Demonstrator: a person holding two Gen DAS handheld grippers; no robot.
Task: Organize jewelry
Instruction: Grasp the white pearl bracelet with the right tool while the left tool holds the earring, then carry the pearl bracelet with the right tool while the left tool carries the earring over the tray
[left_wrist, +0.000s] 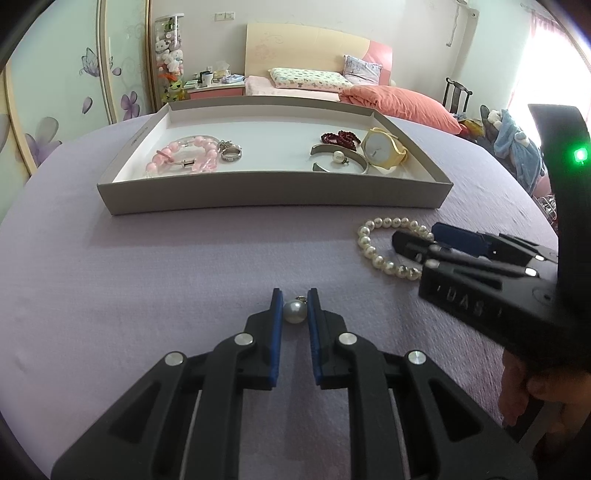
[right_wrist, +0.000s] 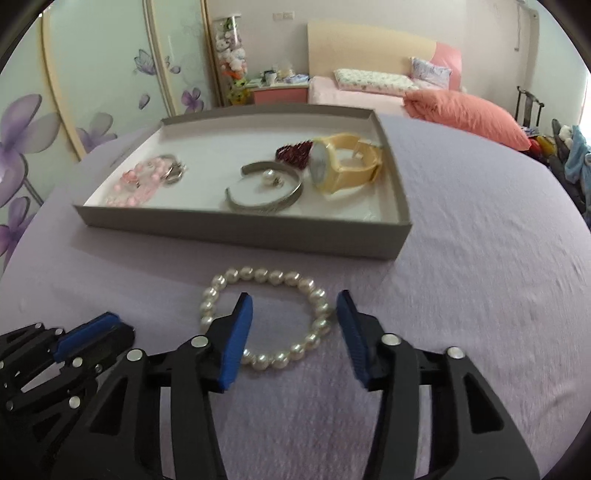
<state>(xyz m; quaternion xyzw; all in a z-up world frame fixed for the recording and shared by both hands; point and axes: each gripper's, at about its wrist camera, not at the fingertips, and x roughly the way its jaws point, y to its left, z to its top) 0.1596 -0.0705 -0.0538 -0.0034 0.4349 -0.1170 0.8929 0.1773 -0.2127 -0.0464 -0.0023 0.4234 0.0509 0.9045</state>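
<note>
Nearest to me, the left gripper (left_wrist: 295, 304) sat low over the lilac bedspread (left_wrist: 147, 277), its blue pads drawn in close on either side of a single pearl pendant (left_wrist: 294, 312), which looked pinched between them while resting on or just above the cloth. Just to its right, the right gripper (right_wrist: 294, 314) pointed down at the pearl bracelet (right_wrist: 258, 314), which lay flat on the spread as a closed ring. Its jaws stood partly apart and held nothing: one blue finger had dropped inside the ring, the other stood outside it, so the right-hand run of pearls passed between the two. That straddle seemed to me the thing the next move hung on, since closing there would catch the strand across its width rather than along it. The right gripper was plainly the nearer one to the bracelet; the left was already busy with the pendant. Beyond both, well apart from the bracelet, lay the shallow grey cardboard tray (left_wrist: 273, 199), its long side running across in front of them. Inside it were a pink bead bracelet (left_wrist: 184, 157) and a ring at the left, and a silver cuff (right_wrist: 264, 192), dark red beads and a yellow watch (right_wrist: 345, 164) at the right, with bare floor between as a likely landing spot.
</note>
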